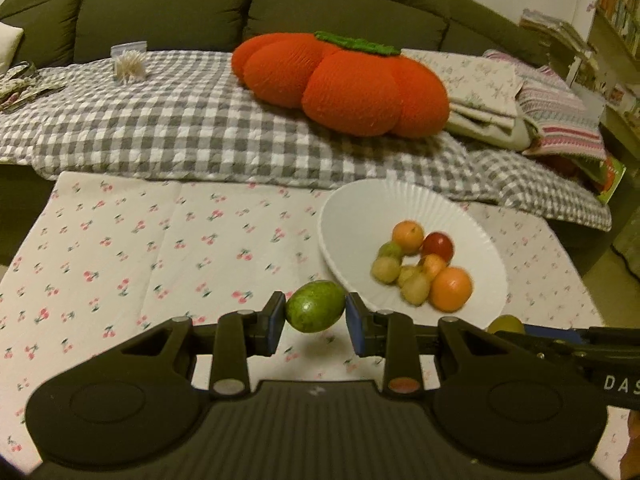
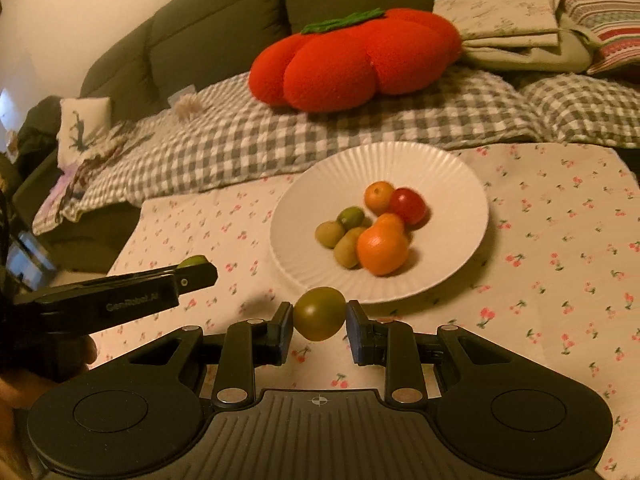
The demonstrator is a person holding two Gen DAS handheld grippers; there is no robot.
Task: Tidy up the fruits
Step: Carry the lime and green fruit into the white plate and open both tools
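Left wrist view: open cherry-print table [image 1: 120, 248] is seen left of the white plate [image 1: 360, 208], whose near rim lies just beyond the left gripper [image 1: 316, 316]. Its fingers [image 1: 276, 320] are clamped on a green fruit [image 1: 315, 306], lifted above the cloth. The right gripper [image 2: 320, 320] is closed on a darker green fruit [image 2: 319, 313], just short of the plate's near rim.

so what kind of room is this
Most likely a home living room: a dark green sofa draped with a checked blanket, a pumpkin-shaped cushion, and bookshelves at the far right.
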